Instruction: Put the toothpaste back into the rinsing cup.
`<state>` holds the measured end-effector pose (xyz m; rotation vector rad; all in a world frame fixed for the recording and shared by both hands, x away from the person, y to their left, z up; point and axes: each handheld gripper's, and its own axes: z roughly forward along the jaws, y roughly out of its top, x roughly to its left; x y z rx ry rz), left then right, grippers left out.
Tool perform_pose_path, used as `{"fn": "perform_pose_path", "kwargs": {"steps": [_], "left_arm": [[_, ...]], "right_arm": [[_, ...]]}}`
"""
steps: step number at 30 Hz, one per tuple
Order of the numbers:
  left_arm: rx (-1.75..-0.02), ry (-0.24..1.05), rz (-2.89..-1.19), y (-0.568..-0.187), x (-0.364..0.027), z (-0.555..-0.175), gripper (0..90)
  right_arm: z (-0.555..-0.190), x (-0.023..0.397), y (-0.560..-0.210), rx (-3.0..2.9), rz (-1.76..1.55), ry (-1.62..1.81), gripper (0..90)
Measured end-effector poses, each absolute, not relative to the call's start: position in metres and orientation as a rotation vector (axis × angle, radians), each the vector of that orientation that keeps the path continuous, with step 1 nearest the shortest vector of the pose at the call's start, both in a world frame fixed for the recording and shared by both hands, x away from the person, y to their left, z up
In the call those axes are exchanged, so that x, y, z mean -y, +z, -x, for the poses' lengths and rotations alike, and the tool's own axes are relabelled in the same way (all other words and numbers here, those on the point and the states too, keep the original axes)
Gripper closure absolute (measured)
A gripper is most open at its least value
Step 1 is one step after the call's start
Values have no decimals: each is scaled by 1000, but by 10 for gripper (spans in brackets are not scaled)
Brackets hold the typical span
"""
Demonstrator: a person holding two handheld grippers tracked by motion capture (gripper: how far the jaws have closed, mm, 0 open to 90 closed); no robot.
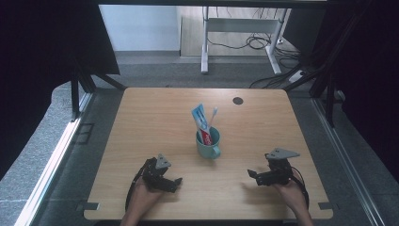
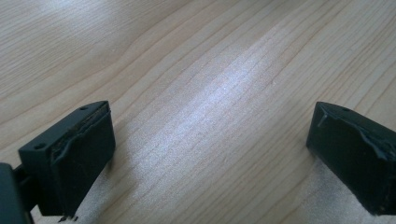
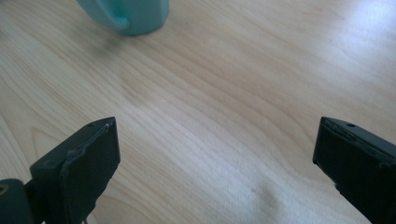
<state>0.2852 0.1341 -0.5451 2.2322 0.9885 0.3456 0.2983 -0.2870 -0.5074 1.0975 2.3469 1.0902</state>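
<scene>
A teal mug (image 1: 208,143) stands at the middle of the wooden table (image 1: 155,117), handle toward the near edge. In it stand a toothpaste tube (image 1: 201,121) and a toothbrush (image 1: 212,117). My left gripper (image 1: 175,184) rests low over the table near the front left, open, with bare wood between its jaws (image 2: 212,144). My right gripper (image 1: 252,176) sits near the front right, open too, nothing between its jaws (image 3: 215,168). The mug's base and handle (image 3: 126,16) appear at the top left of the right gripper view.
A dark round cable hole (image 1: 237,100) lies in the tabletop at the back right. Beyond the table stand a white desk frame (image 1: 205,47) and loose cables (image 1: 256,42) on the floor. Dark curtains flank both sides.
</scene>
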Motion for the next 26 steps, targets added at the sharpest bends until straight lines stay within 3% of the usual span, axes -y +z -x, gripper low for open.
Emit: {"fn": "perform_pose_path", "kwargs": {"steps": [16, 26], "left_arm": [[-988, 347, -2233, -545, -134, -285, 11], [-988, 347, -2233, -545, -134, -285, 11]], "right_arm": [[-293, 298, -543, -2387, -1170, 1055, 0], [-290, 299, -543, -2375, -1172, 1032, 4]]}}
